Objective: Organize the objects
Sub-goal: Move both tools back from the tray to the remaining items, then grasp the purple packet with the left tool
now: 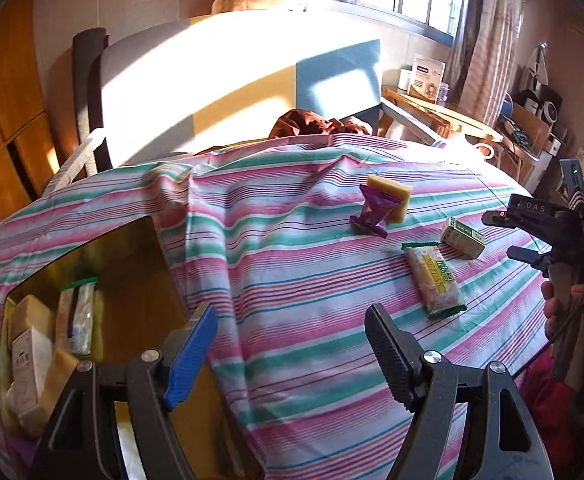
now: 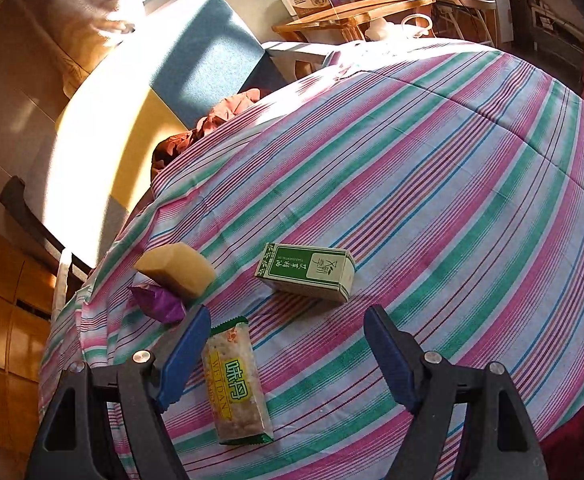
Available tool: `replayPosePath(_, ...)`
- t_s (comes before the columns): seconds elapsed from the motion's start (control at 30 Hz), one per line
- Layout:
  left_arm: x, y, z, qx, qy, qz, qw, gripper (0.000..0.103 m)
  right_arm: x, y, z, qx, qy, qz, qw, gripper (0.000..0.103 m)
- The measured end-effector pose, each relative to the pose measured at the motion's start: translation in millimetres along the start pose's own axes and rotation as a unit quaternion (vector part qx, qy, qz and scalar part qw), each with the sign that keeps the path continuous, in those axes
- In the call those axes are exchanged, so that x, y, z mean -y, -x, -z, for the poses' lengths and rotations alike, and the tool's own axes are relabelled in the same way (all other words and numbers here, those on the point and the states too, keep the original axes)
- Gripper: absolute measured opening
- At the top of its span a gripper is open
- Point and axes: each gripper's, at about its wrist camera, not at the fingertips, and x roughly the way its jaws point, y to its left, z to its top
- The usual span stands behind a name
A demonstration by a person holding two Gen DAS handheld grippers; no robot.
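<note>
1. Right gripper [image 2: 287,352] is spread wide, grasping nothing; the snack bar [image 2: 237,384] lies on the striped cloth [image 2: 432,200], just inside its left finger.
2. Left gripper [image 1: 292,354] gapes empty beside the box [image 1: 131,264].

On the striped cloth [image 2: 432,168] — one yellow sponge [image 2: 177,270], one purple wrapper [image 2: 157,305], one green box [image 2: 306,276], one snack bar [image 2: 235,380]; grippers — two.

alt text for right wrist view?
Open right tool hovers empty over a striped bedspread, above a green-edged snack bar. Beyond lie a green box, a tan block and a purple wrapper.
</note>
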Motion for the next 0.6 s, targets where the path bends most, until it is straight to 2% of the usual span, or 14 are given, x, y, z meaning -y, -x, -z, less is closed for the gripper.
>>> replayPosePath(0.2,34,-58,-29,-0.01,-0.04,0.037,0.9985,0.077,8,-1,-3,-0.005,-0.031,-0.027,0.999,0.08)
replayPosePath(0.37,59,-105,-48,-0.01,-0.094,0.045,0.9945,0.075,8,-5,-5,-0.02,-0.04,-0.046,0.998,0.08)
replayPosePath(0.6,75,-153,-71,-0.016,-0.113,0.058,0.9918,0.075,10,-5,-6,-0.03,-0.052,-0.072,0.996,0.08)
